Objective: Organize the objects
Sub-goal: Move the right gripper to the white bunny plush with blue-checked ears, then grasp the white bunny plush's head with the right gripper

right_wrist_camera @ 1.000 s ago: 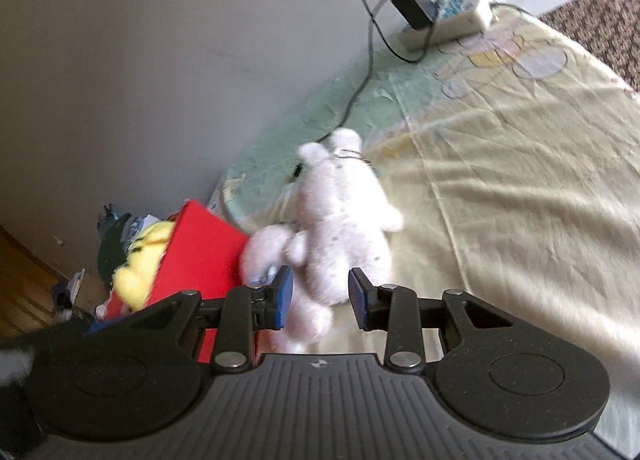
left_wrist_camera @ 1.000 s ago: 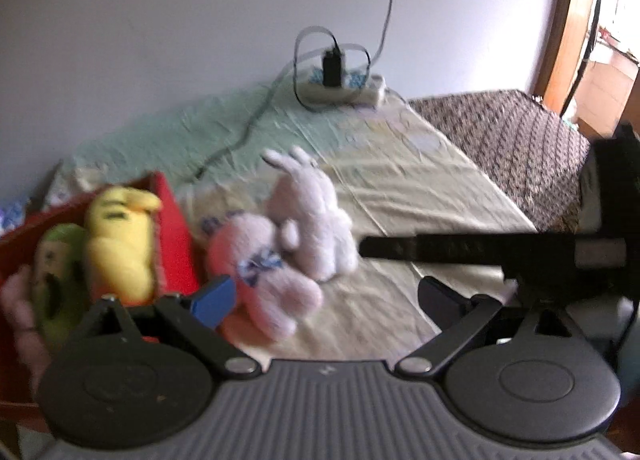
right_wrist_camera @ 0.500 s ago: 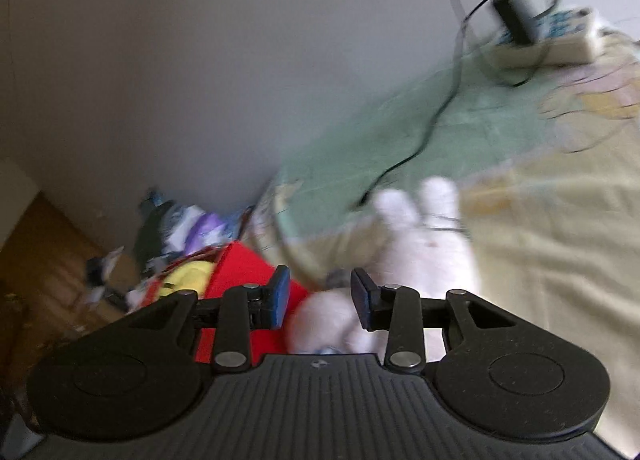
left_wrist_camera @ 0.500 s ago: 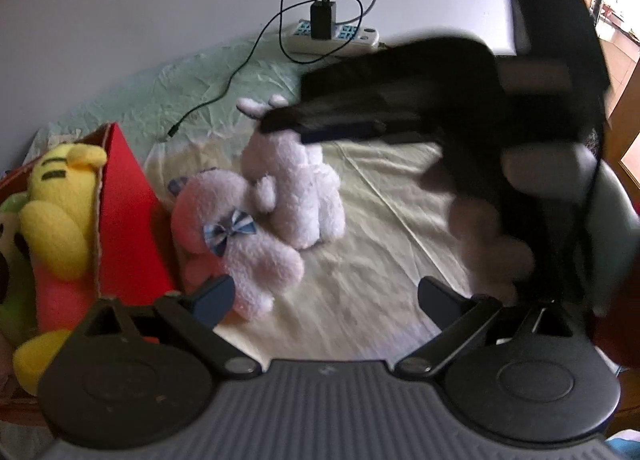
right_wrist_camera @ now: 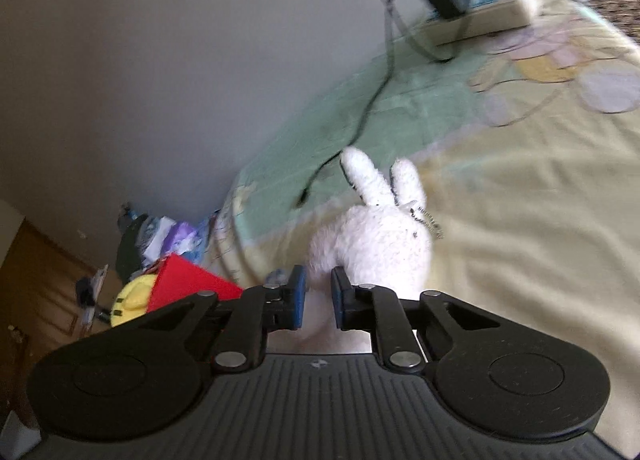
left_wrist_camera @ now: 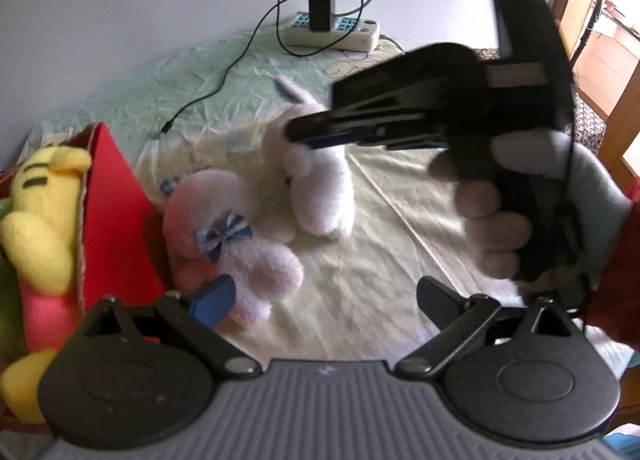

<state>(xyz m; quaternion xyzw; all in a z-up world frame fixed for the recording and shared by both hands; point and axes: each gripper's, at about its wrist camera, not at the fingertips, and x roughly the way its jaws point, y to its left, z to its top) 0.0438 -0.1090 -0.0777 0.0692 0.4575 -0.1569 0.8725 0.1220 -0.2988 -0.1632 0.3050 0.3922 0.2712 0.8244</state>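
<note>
**On the bed, a grip closing on the rabbit**

Beside the red box (left_wrist_camera: 116,196) lay the two plush toys left to sort: the white rabbit (left_wrist_camera: 320,188) and, leaning against it and against the box wall, the pink bear (left_wrist_camera: 232,236) with its checked bow. The box already held a yellow toy (left_wrist_camera: 44,212).

Both toys looked light, soft and easily squashed, so nothing here seemed fragile; the fur would give under the pads and might slip if only pile were pinched. A limb, or the neck, would probably make the surest hold on the rabbit, since the round body is wider and springier.

The right gripper (right_wrist_camera: 319,298) had its jaws drawn nearly together at the rabbit (right_wrist_camera: 380,244), low on its near side. They had just been closing, and white plush showed between the blue pads; whether they truly pinched it or only brushed it was hard to say through the blur, though a hold on a fold or paw seemed likely. The left gripper (left_wrist_camera: 324,300) stood wide open over the sheet (left_wrist_camera: 380,268), holding nothing, its near pad just beside the bear.

Against a second before, the right gripper had swung in from the side to reach over the rabbit, its jaws had narrowed, and the left wrist view had dropped closer to the toys. The toys themselves lay much as before.
</note>
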